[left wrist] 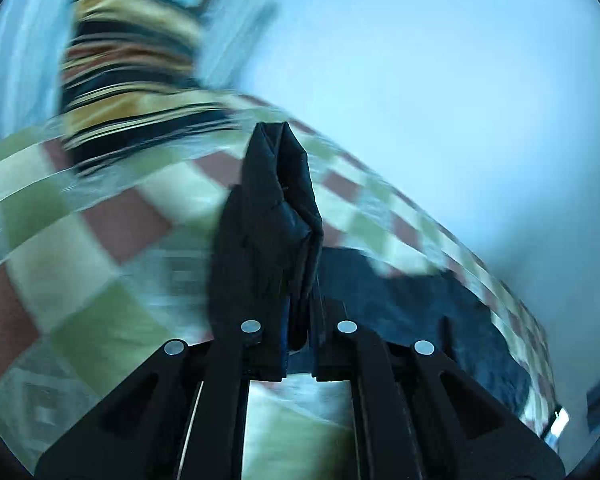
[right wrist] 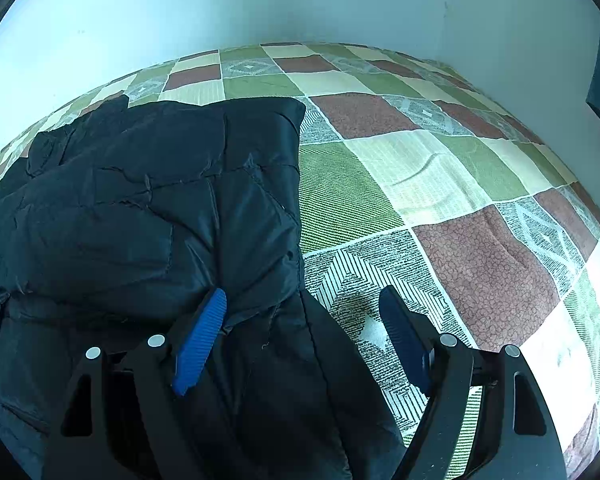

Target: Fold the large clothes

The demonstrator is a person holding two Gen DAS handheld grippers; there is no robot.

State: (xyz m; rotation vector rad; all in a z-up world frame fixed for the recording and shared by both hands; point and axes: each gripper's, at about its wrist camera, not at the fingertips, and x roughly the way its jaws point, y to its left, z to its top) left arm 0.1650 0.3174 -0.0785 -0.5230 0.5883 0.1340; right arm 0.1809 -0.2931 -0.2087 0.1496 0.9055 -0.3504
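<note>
A dark puffy jacket lies on a checked bed by a pale wall.

The wall [right wrist: 300, 0] is plain and pale. The bed [right wrist: 440, 168] has a cover of green, cream and red-brown squares. The jacket [right wrist: 140, 200] lies flat on the bed, its long side running away toward the wall. The left gripper [left wrist: 296, 336] is clenched on a bunched fold of jacket that sticks up. The right gripper [right wrist: 302, 336] is spread wide over the jacket's edge, gripping nothing.

Checkered bedspread [right wrist: 440, 184] in green, cream and brown squares; pale wall [right wrist: 300, 4] behind; blurred striped cloth [left wrist: 128, 72].
</note>
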